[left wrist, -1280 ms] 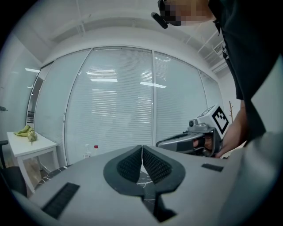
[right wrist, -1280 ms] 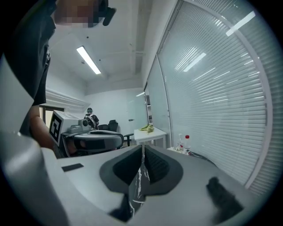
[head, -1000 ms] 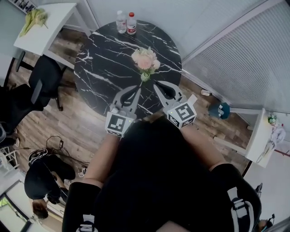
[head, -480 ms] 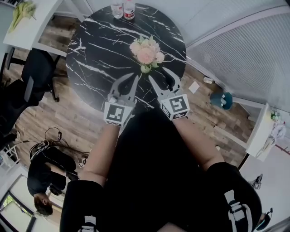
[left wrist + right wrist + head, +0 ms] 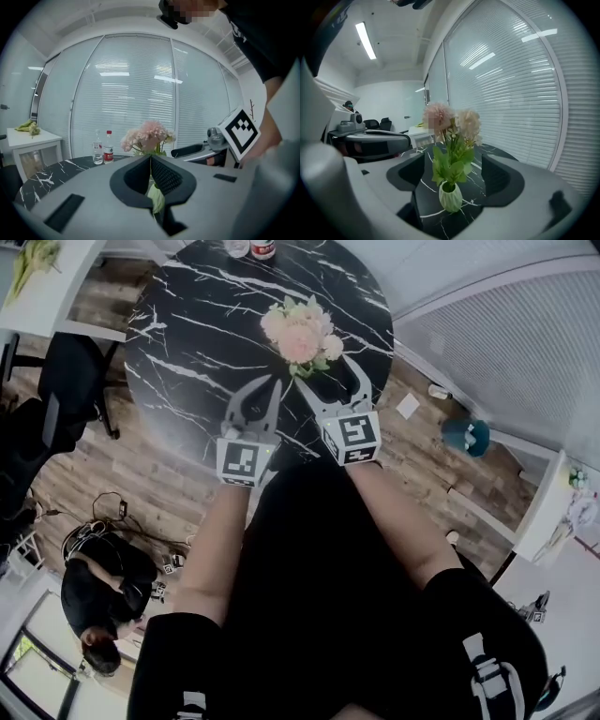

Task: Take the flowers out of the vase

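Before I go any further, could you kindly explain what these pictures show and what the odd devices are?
There is no robot here: a person holds a grey two-jawed tool in each hand. One picture comes from a camera on the person's head, looking steeply down. The other two come from cameras riding on each tool, looking along its jaws. On the round black marble-patterned table stand a pale green ribbed vase of pink flowers and, at the far edge, two clear plastic bottles. The left tool is shut, with nothing in it. The right tool has just been opening its jaws; the vase stands ahead of them, untouched. Nothing is held yet.
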The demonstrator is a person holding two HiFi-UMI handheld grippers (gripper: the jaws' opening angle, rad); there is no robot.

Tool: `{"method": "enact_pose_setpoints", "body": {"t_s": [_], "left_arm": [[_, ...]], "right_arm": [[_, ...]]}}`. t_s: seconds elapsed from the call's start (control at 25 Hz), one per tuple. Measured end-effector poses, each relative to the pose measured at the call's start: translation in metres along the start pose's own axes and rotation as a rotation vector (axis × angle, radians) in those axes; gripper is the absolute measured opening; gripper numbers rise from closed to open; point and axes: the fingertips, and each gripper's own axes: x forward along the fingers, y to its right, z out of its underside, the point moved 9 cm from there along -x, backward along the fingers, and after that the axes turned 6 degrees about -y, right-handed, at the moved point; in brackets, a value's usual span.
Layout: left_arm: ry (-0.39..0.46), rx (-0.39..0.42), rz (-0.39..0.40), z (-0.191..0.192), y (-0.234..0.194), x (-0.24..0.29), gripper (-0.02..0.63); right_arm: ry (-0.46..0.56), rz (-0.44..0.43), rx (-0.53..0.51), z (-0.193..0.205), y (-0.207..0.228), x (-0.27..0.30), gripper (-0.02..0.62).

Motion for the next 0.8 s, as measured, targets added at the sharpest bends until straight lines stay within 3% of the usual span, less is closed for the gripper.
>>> {"method": "enact_pose_setpoints", "body": {"t_s": [0.52, 0.72, 0.8], "left_arm": [[-0.021, -0.038, -0.045, 0.031, -0.007, 0.014, 0.014], [-0.027, -0.055, -0.052, 0.036, -0.008, 0.018, 0.014], [-0.029, -0.054, -0.055, 0.036, -0.008, 0.019, 0.014]], "right_arm": [[-0.039, -0.059, -0.029, 0.027, 0.002, 0.046, 0.356], [-0.044, -0.034, -0.048, 0.031, 0.003, 0.055, 0.353], [-0.046, -0.031, -0.045, 0.032, 0.004, 0.055, 0.303]]}}
